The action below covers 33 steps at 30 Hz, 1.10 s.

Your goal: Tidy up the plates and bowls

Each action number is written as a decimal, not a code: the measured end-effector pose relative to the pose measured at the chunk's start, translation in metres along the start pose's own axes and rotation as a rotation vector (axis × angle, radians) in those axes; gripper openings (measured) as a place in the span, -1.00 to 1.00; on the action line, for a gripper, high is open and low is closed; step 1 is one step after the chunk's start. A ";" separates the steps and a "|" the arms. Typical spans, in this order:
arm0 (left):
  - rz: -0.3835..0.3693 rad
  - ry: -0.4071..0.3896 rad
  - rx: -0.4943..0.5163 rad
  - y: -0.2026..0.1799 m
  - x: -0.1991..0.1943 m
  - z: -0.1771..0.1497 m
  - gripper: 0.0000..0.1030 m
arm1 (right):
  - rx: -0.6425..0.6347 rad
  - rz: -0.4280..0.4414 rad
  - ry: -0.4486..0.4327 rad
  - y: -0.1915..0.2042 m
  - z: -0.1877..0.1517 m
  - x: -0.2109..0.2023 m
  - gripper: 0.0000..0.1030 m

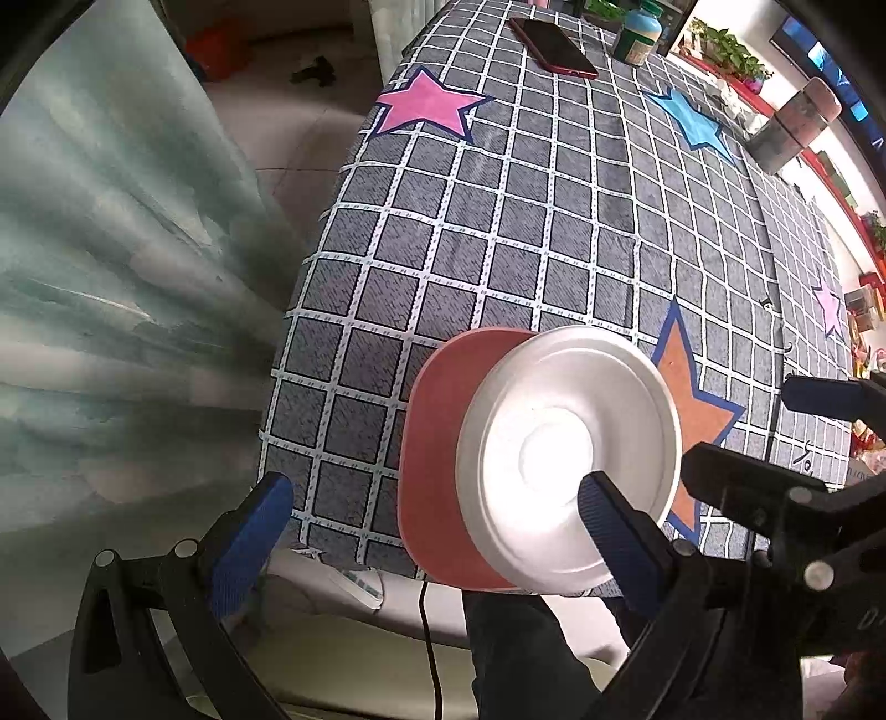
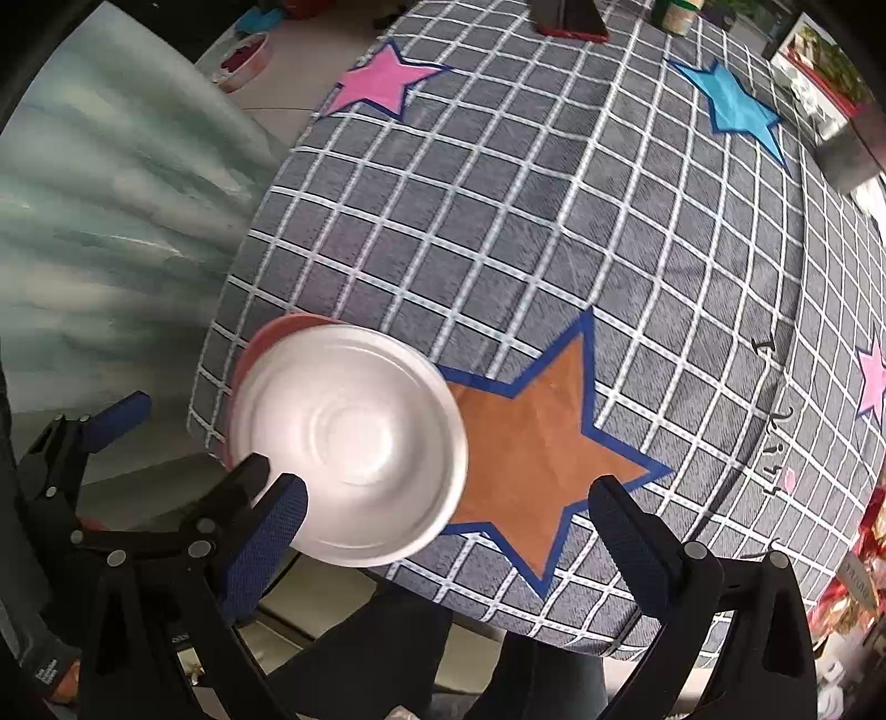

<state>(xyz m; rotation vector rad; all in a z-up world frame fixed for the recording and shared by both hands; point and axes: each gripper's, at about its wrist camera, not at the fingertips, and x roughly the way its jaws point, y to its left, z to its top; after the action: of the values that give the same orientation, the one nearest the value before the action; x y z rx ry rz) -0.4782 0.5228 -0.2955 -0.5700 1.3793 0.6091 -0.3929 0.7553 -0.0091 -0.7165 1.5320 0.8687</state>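
— Left gripper (image 1: 437, 515)?
— Jaws spread wide, blue pads apart, nothing clamped.
— Right gripper (image 2: 448, 526)?
— Same, wide open. Left gripper sits just off its left finger, lower left.

Checked tablecloth (image 1: 554, 232) with star patches; red phone (image 1: 552, 47); green-lidded jar (image 1: 639, 34).

— What sort of place is this?

— A lived-in home. The table (image 1: 554, 232) wears a grey checked cloth with coloured stars sewn on.

— What else around the table shows it?

— At its far end lie a red phone (image 1: 554, 47) and a green-lidded jar (image 1: 637, 39). Beyond its right side runs a red shelf with potted plants (image 1: 731, 52). Left of the table hangs a pale green curtain (image 1: 111, 249) over a tiled floor.
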 end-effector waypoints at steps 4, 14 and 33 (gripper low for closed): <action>0.003 0.000 -0.006 0.002 0.000 -0.001 0.99 | -0.023 -0.002 -0.001 0.049 0.016 -0.026 0.99; 0.000 -0.003 -0.012 0.000 -0.003 -0.003 0.99 | -0.039 -0.008 0.003 0.130 0.059 -0.031 0.99; 0.004 -0.002 -0.025 -0.012 0.002 -0.002 0.99 | -0.044 0.001 0.002 0.149 0.051 -0.050 0.99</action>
<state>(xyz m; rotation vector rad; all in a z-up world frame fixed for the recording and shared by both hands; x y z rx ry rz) -0.4712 0.5125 -0.2974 -0.5863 1.3734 0.6307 -0.4833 0.8766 0.0580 -0.7492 1.5192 0.9050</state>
